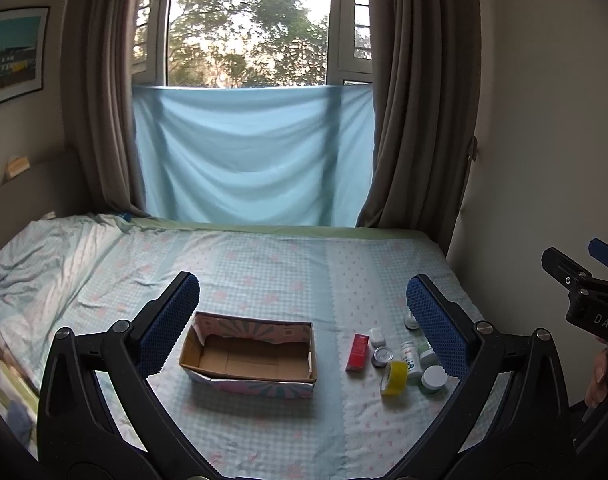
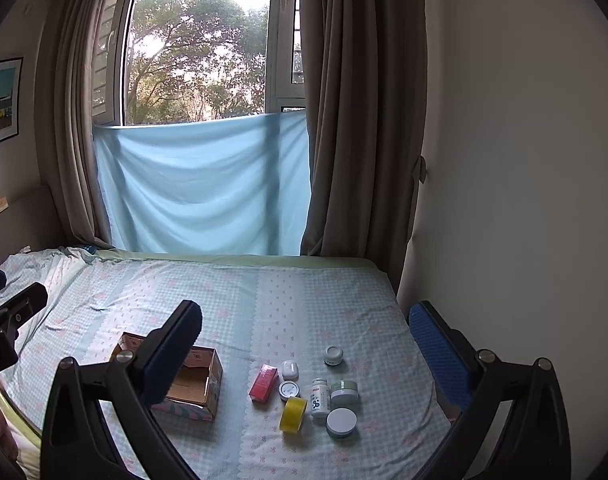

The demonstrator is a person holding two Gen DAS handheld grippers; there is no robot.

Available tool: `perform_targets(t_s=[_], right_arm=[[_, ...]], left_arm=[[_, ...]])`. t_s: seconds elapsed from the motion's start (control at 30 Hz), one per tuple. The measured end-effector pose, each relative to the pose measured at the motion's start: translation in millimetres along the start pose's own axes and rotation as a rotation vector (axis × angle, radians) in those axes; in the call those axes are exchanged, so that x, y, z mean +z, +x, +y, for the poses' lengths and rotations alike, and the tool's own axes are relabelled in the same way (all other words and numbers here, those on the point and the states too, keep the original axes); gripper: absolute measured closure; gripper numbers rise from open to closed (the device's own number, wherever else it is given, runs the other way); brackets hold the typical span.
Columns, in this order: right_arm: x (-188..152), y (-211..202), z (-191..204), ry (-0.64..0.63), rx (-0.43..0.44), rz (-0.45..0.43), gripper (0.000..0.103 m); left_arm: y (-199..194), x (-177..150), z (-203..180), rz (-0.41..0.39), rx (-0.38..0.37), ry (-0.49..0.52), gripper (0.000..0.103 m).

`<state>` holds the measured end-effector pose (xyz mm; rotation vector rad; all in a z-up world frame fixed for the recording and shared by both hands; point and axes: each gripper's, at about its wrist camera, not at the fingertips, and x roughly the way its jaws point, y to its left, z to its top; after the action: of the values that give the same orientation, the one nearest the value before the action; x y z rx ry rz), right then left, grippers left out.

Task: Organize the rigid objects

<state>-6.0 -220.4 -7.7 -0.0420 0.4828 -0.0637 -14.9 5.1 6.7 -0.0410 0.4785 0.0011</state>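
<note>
Both grippers spread wide above the checked bedsheet [image 2: 264,300].
Left gripper [image 1: 302,312] and right gripper [image 2: 304,340] grip nothing; open cardboard box [image 1: 248,360] sits left of red carton [image 2: 263,382] and yellow tape roll [image 2: 293,414].

Home bedroom, bed [image 1: 264,264] with patterned sheet, curtained window [image 1: 248,24], framed picture [image 1: 12,52]

The one clear marking is the white lettering "DAS" on the black body of the right gripper [image 1: 583,292], seen at the far right edge of the left wrist view. In the right wrist view, the left gripper [image 2: 8,320] at the far left edge bears white letters cut off by the frame, roughly "LAI". The print on the white bottle [image 2: 319,398] ahead is too small to read.
</note>
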Motion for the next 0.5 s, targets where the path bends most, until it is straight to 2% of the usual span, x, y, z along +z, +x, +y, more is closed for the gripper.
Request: perform_targets(t_s=[0.5], right_arm=[[-2.2,1.2,3.0,0.013,0.009,-0.006,0.000]], left_arm=[[2.7,0.7,-1.3,0.005,-0.004,0.000,0.000]])
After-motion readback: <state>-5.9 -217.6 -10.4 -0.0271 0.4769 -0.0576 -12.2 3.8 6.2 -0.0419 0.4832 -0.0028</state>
